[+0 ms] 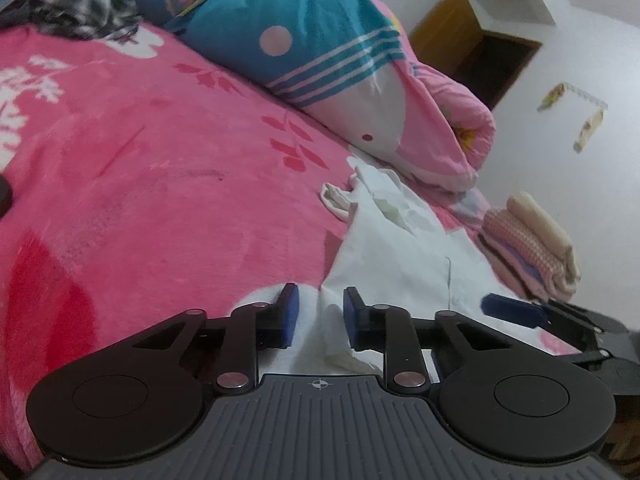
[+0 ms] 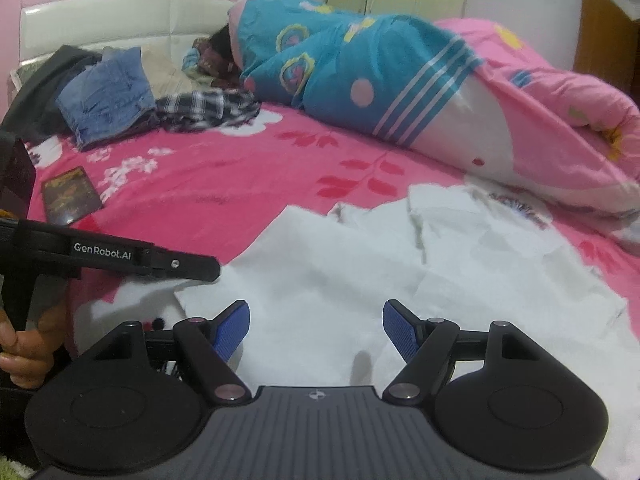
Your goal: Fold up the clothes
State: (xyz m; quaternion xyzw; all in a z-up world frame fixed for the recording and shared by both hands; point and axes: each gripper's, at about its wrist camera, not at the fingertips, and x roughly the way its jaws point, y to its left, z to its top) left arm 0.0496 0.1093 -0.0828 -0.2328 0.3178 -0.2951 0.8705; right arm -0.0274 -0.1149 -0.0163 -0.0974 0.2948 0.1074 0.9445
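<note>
The right gripper hovered with fingers spread over the white garment on the pink blanket.

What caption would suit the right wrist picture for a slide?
Open right tongs poised over a white garment spread on a pink bedspread, the left tongs alongside.

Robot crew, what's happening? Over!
Left hand-held gripper open at white cotton shirt edge. Right hand-held gripper open above it. Shirt spread, unfolded. Nothing blocking.
</note>
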